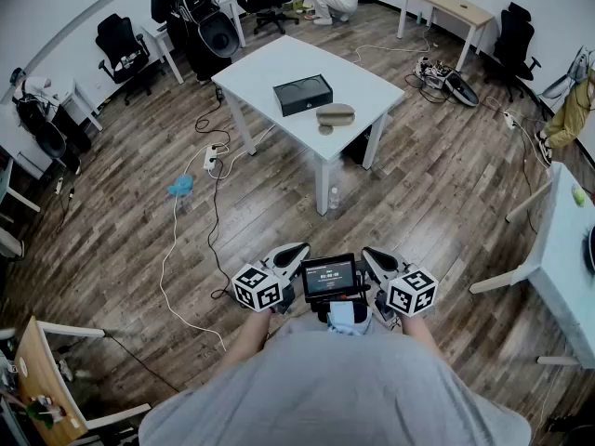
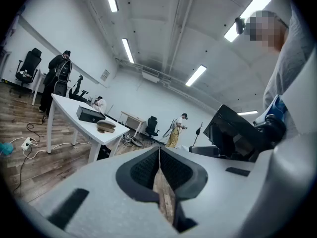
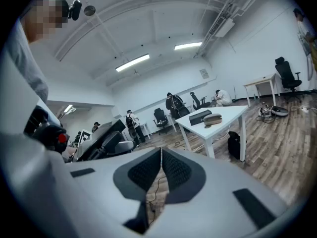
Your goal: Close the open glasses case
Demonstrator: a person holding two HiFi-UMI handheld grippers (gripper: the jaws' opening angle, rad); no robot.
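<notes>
**Both grippers shut on nothing, case way off on the table**

The person stands well back from the white table (image 1: 270, 63). The left gripper (image 1: 296, 251) and right gripper (image 1: 370, 255) are held in close to the body, with a small screen (image 1: 328, 277) between them. Each gripper's own view shows its jaws pressed together with nothing in them, just floor past the tips.

The glasses case (image 1: 335, 113) lies on the table near the corner closest to the person, just beside a black box (image 1: 302, 94). It's a tan oval clamshell, too small from here to tell how far the lid gapes. Probably light, stiff-shelled and a bit slick, so it'll likely skate across the tabletop if pushed from one side only. Best bet looks like pinning the base with one gripper and pressing the lid's front edge, away from the hinge, with the other.

On the way to the table there are loose cables (image 1: 214, 216) on the floor beside it, a water bottle (image 1: 333, 197) at its near leg and a dark bag (image 1: 357, 147) under it. The box crowds the case's far side. People (image 1: 191, 7) are busy beyond the table.
</notes>
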